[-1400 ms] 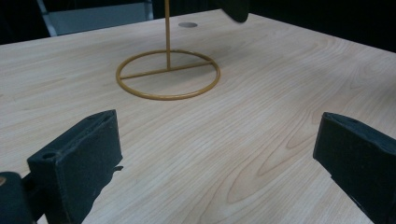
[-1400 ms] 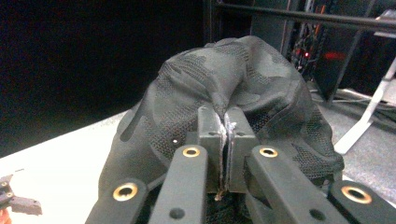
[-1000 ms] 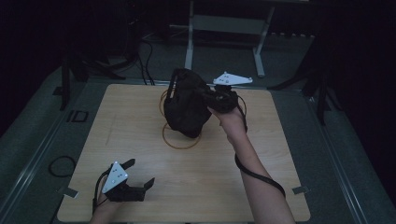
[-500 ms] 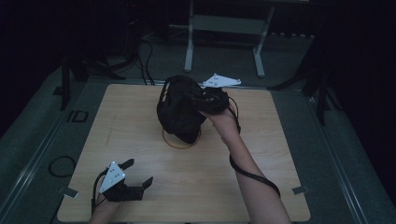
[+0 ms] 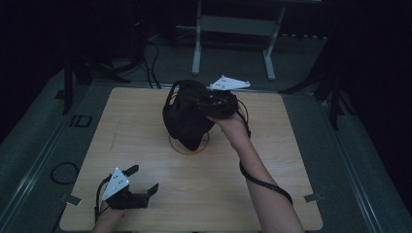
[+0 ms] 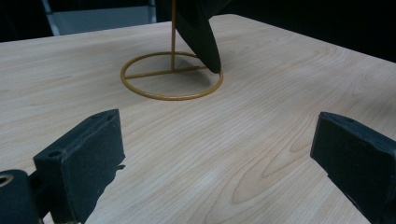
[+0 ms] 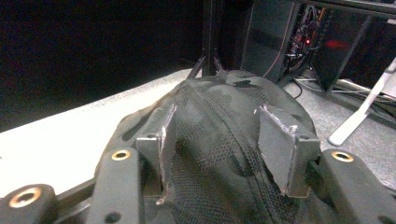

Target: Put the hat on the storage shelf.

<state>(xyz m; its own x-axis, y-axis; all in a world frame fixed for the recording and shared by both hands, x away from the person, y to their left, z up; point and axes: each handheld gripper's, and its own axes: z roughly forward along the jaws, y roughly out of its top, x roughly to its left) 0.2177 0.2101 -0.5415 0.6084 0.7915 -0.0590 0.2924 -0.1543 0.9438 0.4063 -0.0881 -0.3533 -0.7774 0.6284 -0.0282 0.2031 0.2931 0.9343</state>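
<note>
The table (image 5: 291,160) has lots of bare wood near the front and on both sides; the left gripper (image 5: 138,187) sits by the front left edge, jaws wide apart, holding nothing. In the middle stands a gold stand (image 6: 172,77); a black cap (image 5: 187,116) hangs on it. The right gripper (image 7: 215,149) is at the cap's top; its jaws have just been opening, with the mesh cloth between them.

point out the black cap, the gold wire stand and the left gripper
black cap (image 5: 187,119), high view, on its dark crown
gold wire stand (image 6: 172,91), left gripper view, on the ring base's near rim
left gripper (image 5: 143,180), high view, midway between its fingertips
</note>
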